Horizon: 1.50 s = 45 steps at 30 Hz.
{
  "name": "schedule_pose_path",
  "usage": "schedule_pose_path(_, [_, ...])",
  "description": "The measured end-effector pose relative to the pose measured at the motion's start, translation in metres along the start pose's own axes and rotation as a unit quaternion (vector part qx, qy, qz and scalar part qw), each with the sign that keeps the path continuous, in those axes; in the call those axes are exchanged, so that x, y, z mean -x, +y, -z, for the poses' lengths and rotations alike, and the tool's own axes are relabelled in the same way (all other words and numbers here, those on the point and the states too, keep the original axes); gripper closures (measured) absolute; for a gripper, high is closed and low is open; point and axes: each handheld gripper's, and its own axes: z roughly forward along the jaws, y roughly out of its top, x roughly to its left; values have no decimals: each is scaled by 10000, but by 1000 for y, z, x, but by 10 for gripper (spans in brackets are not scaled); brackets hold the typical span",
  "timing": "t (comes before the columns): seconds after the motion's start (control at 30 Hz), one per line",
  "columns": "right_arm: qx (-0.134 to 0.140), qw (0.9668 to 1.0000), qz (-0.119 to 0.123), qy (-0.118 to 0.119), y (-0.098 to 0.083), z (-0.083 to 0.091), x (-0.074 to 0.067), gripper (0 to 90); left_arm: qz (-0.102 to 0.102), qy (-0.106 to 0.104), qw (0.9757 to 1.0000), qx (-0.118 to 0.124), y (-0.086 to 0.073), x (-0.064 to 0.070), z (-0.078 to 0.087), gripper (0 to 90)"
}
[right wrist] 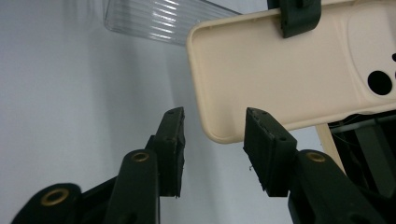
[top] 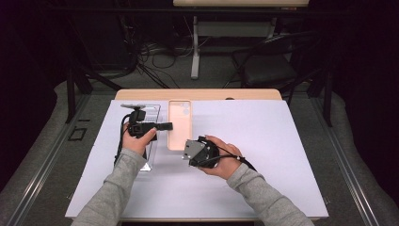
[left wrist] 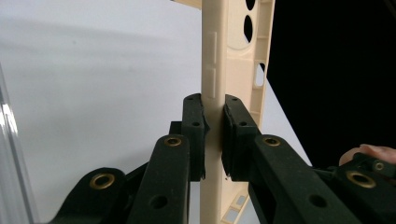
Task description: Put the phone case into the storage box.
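Phone case (top: pixel 179 123) beside clear tray (top: pixel 151 136)

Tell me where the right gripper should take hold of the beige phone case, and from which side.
Grip the phone case at its near short end, on the raised rim by the rounded corner. Come from the person's side, where the right gripper already stands with open jaws. The left gripper is clamped on one long edge, and the rim is thin enough to pinch.

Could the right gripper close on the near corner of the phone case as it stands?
Probably yes: the right gripper is open, and the phone case corner sits just beyond its pads with nothing between.
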Motion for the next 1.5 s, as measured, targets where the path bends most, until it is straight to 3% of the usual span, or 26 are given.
schedule_pose_path(0.2, [90, 9998, -173, -53, -1, 2, 2, 542, -218, 1, 9996, 183, -4, 0, 2, 815])
schedule_pose_path(0.23, [156, 9993, -345, -75, -2, 2, 1, 530, -323, -17, 9991, 260, -6, 1, 4, 815])
schedule_pose_path(0.27, [156, 9993, -345, -75, -2, 2, 1, 530, -323, -17, 9991, 260, -6, 1, 4, 815])
schedule_pose_path(0.33, [186, 9990, -408, -88, -3, 3, 4, 504, -527, -78, 9978, 405, -8, 2, 7, 814])
schedule_pose_path(0.5, [289, 9963, -764, -248, -4, 7, 7, 486, -661, -117, 9957, 631, -11, 4, 12, 814])
schedule_pose_path(0.57, [317, 9960, -792, -268, -4, 8, 8, 484, -767, -80, 9944, 724, -12, 6, 14, 814])
schedule_pose_path(0.6, [341, 9944, -951, -316, -5, 11, 9, 469, -812, -74, 9940, 733, -12, 6, 15, 814])
schedule_pose_path(0.77, [495, 9924, -1069, -354, -4, 16, 11, 470, -993, -25, 9914, 855, -15, 10, 20, 814])
schedule_pose_path(0.8, [620, 9907, -1167, -326, -4, 19, 11, 484, -1055, -16, 9904, 898, -17, 10, 22, 814])
schedule_pose_path(1.0, [755, 9864, -1399, -419, -5, 20, 13, 484, -1129, 16, 9888, 980, -20, 11, 25, 814])
schedule_pose_path(1.03, [811, 9839, -1529, -449, -6, 21, 15, 485, -1175, 39, 9883, 967, -20, 11, 26, 814])
schedule_pose_path(1.07, [811, 9839, -1529, -449, -6, 21, 15, 485, -1175, 39, 9883, 967, -20, 11, 26, 814])
schedule_pose_path(1.1, [862, 9804, -1731, -375, -7, 21, 17, 485, -1213, 72, 9882, 935, -21, 12, 26, 814])
schedule_pose_path(1.17, [854, 9793, -1805, -335, -8, 21, 19, 485, -1253, 84, 9875, 954, -22, 12, 25, 814])
schedule_pose_path(1.27, [886, 9775, -1876, -378, -9, 20, 22, 485, -1233, 113, 9877, 958, -24, 12, 25, 814])
schedule_pose_path(1.33, [933, 9737, -2046, -379, -11, 22, 24, 469, -1253, 123, 9874, 954, -25, 11, 25, 814])
schedule_pose_path(1.47, [967, 9707, -2165, -390, -12, 22, 26, 436, -1249, 133, 9874, 958, -26, 11, 24, 814])
schedule_pose_path(1.5, [965, 9686, -2258, -395, -13, 23, 27, 425, -1278, 154, 9870, 959, -27, 12, 24, 814])
